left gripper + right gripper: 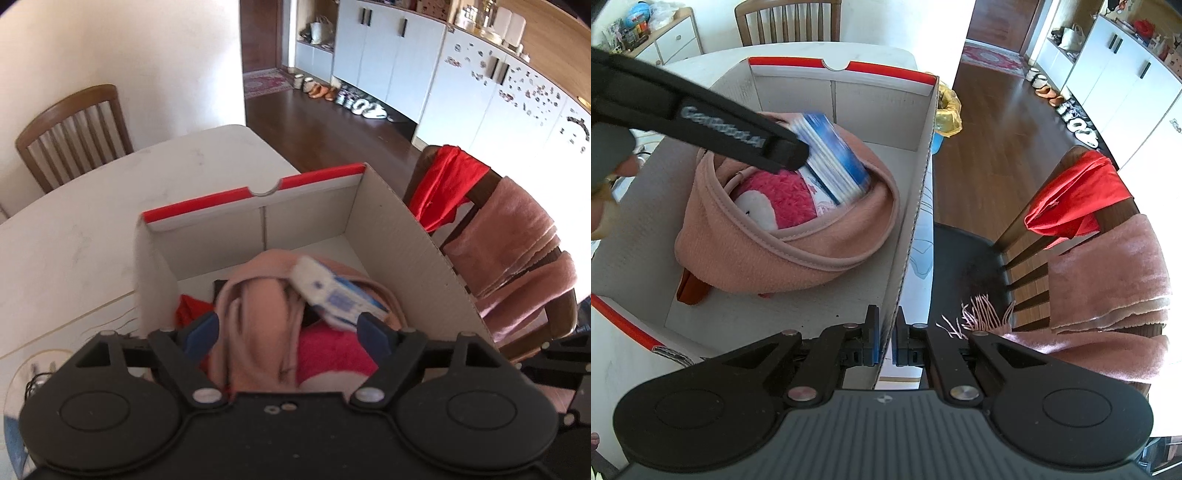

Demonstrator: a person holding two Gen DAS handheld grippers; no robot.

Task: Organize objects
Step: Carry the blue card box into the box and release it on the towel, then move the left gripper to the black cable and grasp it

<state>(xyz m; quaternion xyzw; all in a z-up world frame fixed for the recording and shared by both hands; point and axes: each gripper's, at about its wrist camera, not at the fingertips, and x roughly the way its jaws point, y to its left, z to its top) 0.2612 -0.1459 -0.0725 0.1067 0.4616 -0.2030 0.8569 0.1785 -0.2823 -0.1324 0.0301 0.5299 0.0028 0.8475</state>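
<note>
A white cardboard box with a red rim (255, 192) (916, 206) stands on the white table. Inside lies a pink bag (258, 295) (783, 254), open, holding a red and white plush toy (332, 350) (783, 195) and a blue and white packet (332, 295) (834, 158). My left gripper (288, 332) is open over the bag's mouth, its fingers on either side, the packet blurred near its right finger. In the right wrist view one left finger (783, 151) lies against the packet. My right gripper (885, 339) is shut on the box's right wall.
A wooden chair (74, 125) stands at the table's far side. Another chair (1071, 206) to the right carries a red cloth (450, 181) and a pink scarf (1108, 280). A yellow bag (947, 110) sits behind the box. Cabinets and shoes line the far wall.
</note>
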